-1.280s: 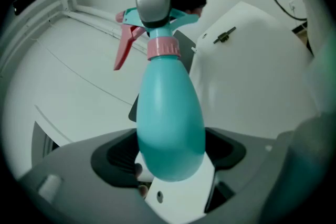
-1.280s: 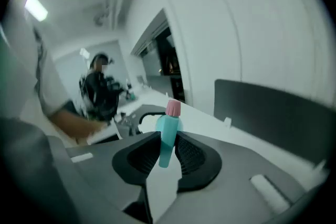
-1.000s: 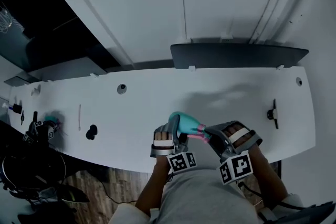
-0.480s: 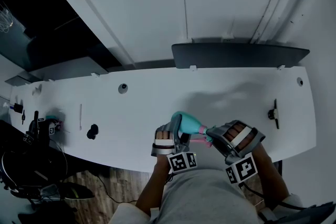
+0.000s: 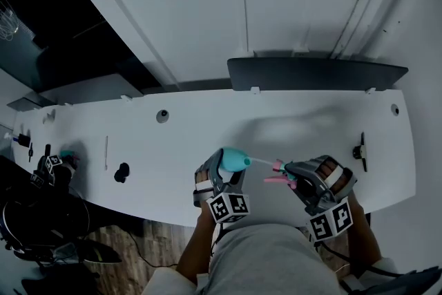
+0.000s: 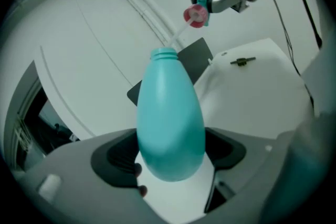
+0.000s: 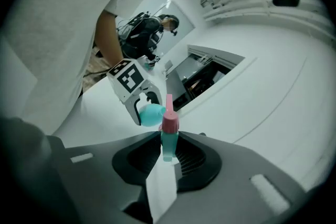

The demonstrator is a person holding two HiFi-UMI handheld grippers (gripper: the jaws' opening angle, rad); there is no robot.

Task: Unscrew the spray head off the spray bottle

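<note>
While left tool (image 5: 225, 173) clamps the bottle (image 5: 234, 160), right tool (image 5: 290, 180) clamps the freed spray head (image 5: 279, 173). A sideways pull could snag the dip tube (image 5: 261, 162).

Two grippers: the left gripper (image 6: 170, 152) has one teal bottle (image 6: 170, 107) between its fingers, the right gripper (image 7: 168, 152) one pink spray head (image 7: 169, 128) between its own. Beyond the fingertips are one white table (image 5: 290, 124) and one dark panel (image 5: 314, 72).

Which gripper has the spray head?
The right gripper: its jaws pinch the pink-and-teal spray head. The left gripper grips only the teal bottle, whose neck is uncapped.
</note>
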